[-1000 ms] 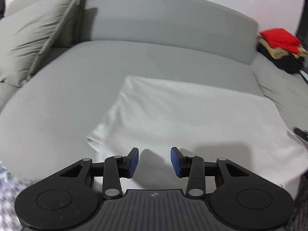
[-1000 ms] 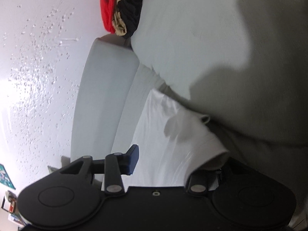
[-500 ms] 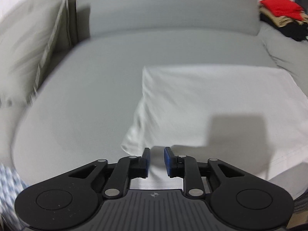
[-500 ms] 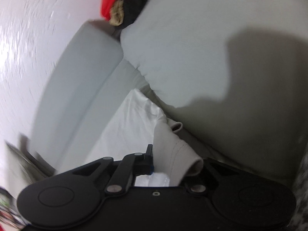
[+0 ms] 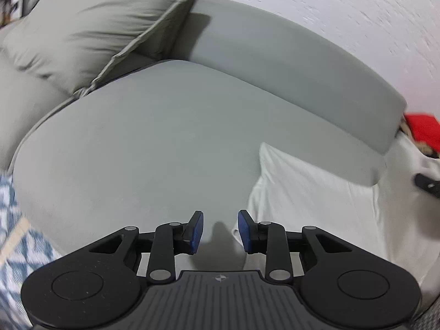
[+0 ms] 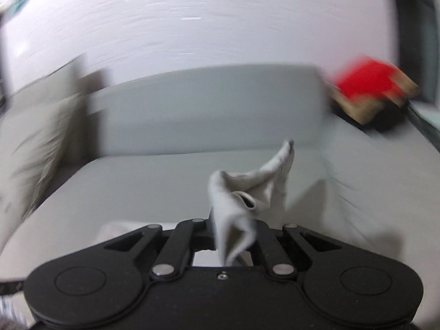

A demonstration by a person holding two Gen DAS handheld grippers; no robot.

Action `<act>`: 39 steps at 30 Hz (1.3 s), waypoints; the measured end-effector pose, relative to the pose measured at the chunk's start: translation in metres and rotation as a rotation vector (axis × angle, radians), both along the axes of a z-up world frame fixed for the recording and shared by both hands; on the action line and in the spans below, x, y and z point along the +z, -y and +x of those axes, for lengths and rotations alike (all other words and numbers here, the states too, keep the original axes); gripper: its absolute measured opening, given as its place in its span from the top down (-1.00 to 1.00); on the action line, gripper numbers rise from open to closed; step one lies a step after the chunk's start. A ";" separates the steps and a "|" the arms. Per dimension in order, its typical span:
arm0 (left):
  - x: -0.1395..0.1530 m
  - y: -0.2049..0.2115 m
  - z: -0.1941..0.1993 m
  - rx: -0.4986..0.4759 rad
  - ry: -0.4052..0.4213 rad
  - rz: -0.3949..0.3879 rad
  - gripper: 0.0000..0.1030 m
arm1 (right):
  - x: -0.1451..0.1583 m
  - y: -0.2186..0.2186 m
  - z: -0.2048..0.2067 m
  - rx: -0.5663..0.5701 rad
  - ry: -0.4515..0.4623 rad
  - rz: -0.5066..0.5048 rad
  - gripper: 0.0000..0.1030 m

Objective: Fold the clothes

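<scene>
With its jaws clamped on a bunched edge of the white garment (image 6: 242, 206) at lower centre, the right hand-held gripper (image 6: 233, 236) lifted cloth off the grey sofa (image 5: 154, 143), apparently for folding, while the left hand-held gripper (image 5: 218, 232), narrowly parted and opening, held nothing beside the garment's corner.

The white garment (image 5: 316, 206) lay spread flat on the grey sofa seat (image 5: 137, 151), its left edge folded straight. One bunched, twisted corner of it (image 6: 247, 192) stuck up off the seat, all crumpled and pointing upward.
</scene>
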State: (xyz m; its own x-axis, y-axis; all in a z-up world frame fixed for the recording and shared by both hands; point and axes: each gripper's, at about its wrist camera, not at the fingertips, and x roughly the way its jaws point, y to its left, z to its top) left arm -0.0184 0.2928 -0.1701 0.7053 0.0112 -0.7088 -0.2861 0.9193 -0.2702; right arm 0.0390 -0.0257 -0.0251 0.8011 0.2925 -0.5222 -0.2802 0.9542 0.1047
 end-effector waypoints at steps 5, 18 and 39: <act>-0.002 -0.007 -0.004 0.045 0.007 -0.038 0.44 | -0.023 -0.090 -0.011 0.249 -0.106 -0.127 0.93; -0.002 -0.007 -0.005 0.030 0.013 -0.038 0.44 | -0.038 -0.110 0.013 0.221 -0.311 0.014 0.93; -0.004 -0.013 -0.008 0.083 0.023 -0.073 0.46 | -0.030 -0.014 -0.003 0.342 -0.461 0.321 0.22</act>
State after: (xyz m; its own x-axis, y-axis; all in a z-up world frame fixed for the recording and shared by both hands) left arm -0.0259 0.3058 -0.1736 0.7206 0.0193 -0.6931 -0.3533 0.8703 -0.3431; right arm 0.0365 -0.0121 -0.0550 0.3505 0.6893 -0.6341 -0.4210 0.7207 0.5507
